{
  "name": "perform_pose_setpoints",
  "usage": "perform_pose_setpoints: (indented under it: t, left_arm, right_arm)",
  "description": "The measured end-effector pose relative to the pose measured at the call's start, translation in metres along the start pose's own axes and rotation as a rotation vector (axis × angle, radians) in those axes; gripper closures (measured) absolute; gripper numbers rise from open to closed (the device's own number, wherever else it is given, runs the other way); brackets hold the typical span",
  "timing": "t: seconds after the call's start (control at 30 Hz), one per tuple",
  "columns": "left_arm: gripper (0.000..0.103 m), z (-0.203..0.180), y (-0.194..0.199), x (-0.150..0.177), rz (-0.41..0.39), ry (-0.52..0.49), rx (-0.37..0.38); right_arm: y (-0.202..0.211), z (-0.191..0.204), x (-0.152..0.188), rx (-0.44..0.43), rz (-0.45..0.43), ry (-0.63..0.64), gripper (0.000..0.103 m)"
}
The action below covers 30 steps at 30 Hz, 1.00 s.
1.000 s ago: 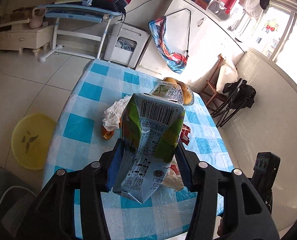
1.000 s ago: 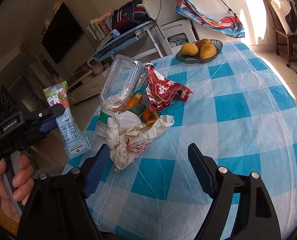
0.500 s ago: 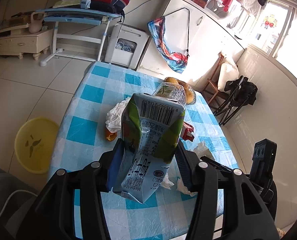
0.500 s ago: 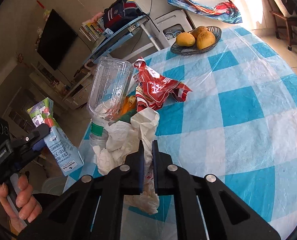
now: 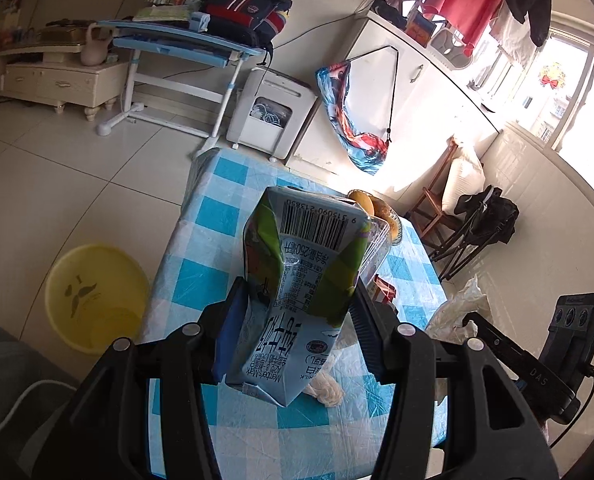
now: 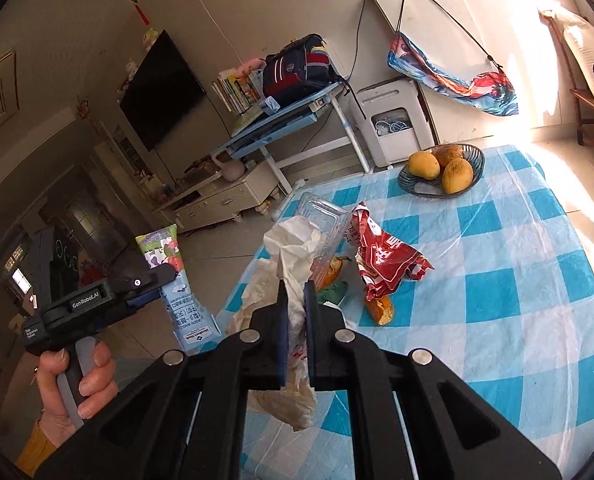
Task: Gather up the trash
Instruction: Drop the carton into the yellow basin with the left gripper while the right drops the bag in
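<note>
Looking across the blue-checked bench (image 6: 509,240), we see bare cloth on its window side beyond the red wrapper (image 6: 381,264). Our left tool (image 5: 297,312) clamps the milk carton (image 5: 301,280); our right tool (image 6: 295,320) pinches the white plastic bag (image 6: 293,248). Left of the bench, a yellow basin (image 5: 93,296) sits on open floor tile.

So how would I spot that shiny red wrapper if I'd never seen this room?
Find the table with the blue-and-white checked cloth. Near its middle, in front of the fruit bowl, lies a heap of rubbish. The red wrapper is the crumpled foil with white lettering, next to the clear plastic bottle and the orange peel.
</note>
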State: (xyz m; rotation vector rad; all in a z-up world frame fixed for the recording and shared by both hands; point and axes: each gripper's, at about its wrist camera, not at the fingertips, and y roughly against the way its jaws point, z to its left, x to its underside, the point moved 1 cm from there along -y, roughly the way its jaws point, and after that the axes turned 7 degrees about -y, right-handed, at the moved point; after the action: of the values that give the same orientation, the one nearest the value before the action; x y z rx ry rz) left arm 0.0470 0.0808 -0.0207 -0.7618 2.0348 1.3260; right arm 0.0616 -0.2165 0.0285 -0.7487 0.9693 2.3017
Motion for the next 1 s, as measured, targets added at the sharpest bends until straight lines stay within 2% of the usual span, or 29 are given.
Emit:
perform_pose_setpoints:
  t: [0.17,0.3,0.53,0.73,0.77,0.83,0.87,0.93,1.0]
  left_arm:
    - [0.054,0.055,0.018,-0.029,-0.051,0.081,-0.099]
    - [0.054,0.106,0.021,-0.049,-0.056,0.147,-0.172]
    - [0.054,0.191,-0.022,-0.066,0.041,0.228,-0.253]
    - [0.052,0.255,-0.071,-0.042,0.164,0.347,-0.292]
    - [0.051,0.263,-0.073,-0.039,0.168,0.366,-0.303]
    - [0.04,0.272,-0.069,-0.035,0.156,0.391,-0.348]
    - [0.037,0.272,-0.065,-0.035,0.14,0.384,-0.368]
    - [0.033,0.266,-0.052,-0.038,0.098,0.343,-0.432]
    - [0.026,0.258,-0.037,-0.043,0.049,0.312,-0.497]
  right_arm:
    - [-0.051,0.052,-0.011,-0.098,0.038,0.087,0.095]
    - [-0.103,0.083,-0.012,-0.14,0.068,0.114,0.095]
    - [-0.193,0.129,-0.006,-0.153,0.126,0.174,0.095]
    - [-0.265,0.144,0.02,-0.093,0.192,0.238,0.095]
    - [-0.275,0.144,0.025,-0.081,0.208,0.242,0.094]
    - [-0.293,0.14,0.031,-0.06,0.247,0.232,0.09]
    - [-0.3,0.139,0.034,-0.052,0.264,0.227,0.086]
    - [-0.307,0.139,0.038,-0.045,0.279,0.221,0.07]
    - [-0.302,0.138,0.04,-0.044,0.272,0.216,0.066]
